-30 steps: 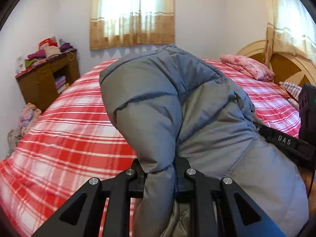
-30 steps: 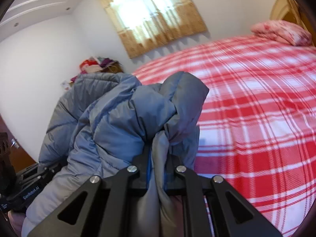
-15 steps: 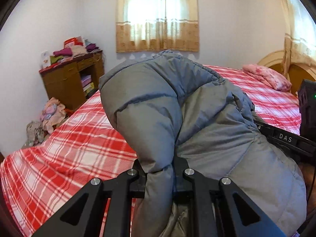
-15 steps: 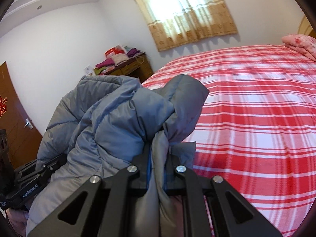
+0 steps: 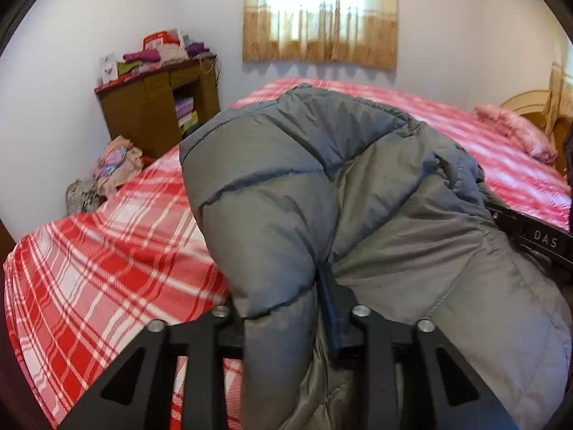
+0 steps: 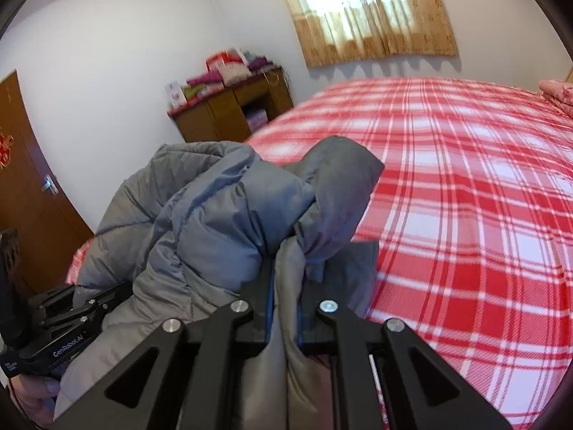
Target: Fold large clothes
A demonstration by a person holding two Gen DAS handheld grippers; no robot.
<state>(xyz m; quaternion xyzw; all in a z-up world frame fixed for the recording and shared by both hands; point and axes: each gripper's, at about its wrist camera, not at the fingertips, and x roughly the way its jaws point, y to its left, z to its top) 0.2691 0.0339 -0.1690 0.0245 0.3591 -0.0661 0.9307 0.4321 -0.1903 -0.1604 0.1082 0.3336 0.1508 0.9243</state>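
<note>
A large grey puffer jacket [image 5: 358,186] hangs bunched between my two grippers, lifted above the red plaid bed [image 5: 107,258]. My left gripper [image 5: 290,308] is shut on a thick fold of the jacket; its fingertips are buried in fabric. My right gripper [image 6: 284,272] is shut on another fold of the jacket [image 6: 222,222]. The left gripper's body also shows at the lower left of the right wrist view [image 6: 61,326]. The right gripper's body shows at the right edge of the left wrist view [image 5: 537,240].
The red plaid bed [image 6: 465,197] spreads wide to the right. A pink pillow [image 5: 515,132] lies by the wooden headboard. A brown cabinet [image 5: 154,107] with stacked clothes stands by the wall, a clothes pile [image 5: 114,165] beside it. A brown door [image 6: 25,186] is on the left.
Both grippers have swung with the jacket toward the cabinet end of the room: the cabinet and door have come further into view. The grips are unchanged.
</note>
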